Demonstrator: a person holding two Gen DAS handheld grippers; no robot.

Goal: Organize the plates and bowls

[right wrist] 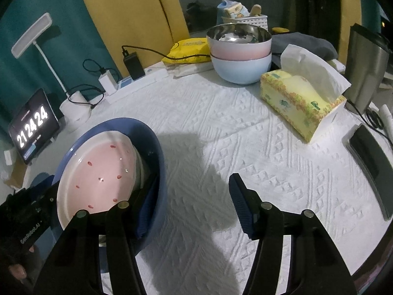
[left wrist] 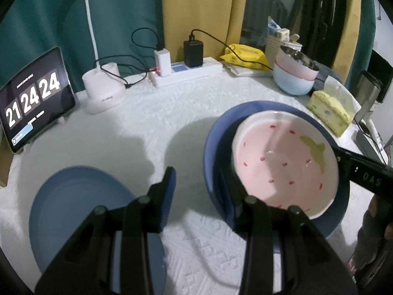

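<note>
The strawberry plate (left wrist: 285,164) sits tilted inside the blue plate (left wrist: 216,142) on the counter (left wrist: 147,123). The left claw (left wrist: 196,191) stands part-open, its right finger against the blue rim. The right claw (right wrist: 194,204) straddles the opposite rim, jaws wide, not gripping.

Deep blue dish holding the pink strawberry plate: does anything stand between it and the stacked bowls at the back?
Nothing visible. The white tablecloth between the deep blue dish and the stacked pink and blue bowls is bare; the yellow tissue box sits to their right.
</note>
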